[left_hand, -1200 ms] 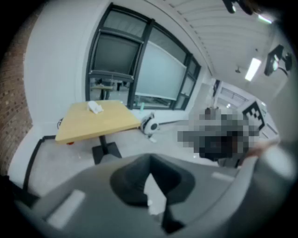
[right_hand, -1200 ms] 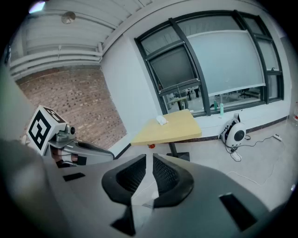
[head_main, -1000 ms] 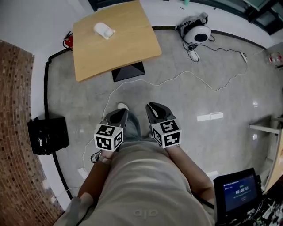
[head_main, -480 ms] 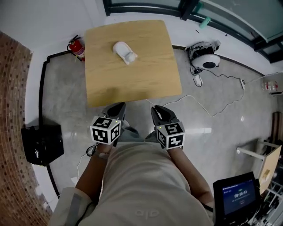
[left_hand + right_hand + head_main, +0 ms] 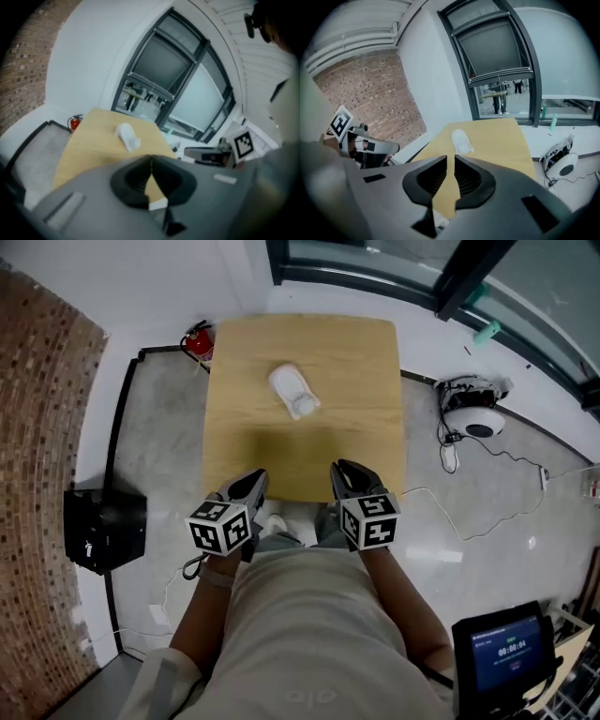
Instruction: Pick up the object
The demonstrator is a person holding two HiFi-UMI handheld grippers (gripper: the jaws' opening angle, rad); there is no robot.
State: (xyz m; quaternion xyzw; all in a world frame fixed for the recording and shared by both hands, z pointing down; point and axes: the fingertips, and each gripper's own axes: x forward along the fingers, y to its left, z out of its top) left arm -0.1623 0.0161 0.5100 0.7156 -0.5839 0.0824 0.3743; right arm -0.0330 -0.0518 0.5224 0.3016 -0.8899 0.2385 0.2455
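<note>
White and oblong, the rounded object lies alone on the square light-wood counter, slightly past its middle. Well apart from it, over the counter's near edge, the left gripper and right gripper hover side by side, jaws closed together on nothing.

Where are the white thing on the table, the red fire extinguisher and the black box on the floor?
white object (image 5: 294, 392), head view, its middle.
fire extinguisher (image 5: 198, 342), head view, its red body.
black box (image 5: 105, 529), head view, its top.
</note>
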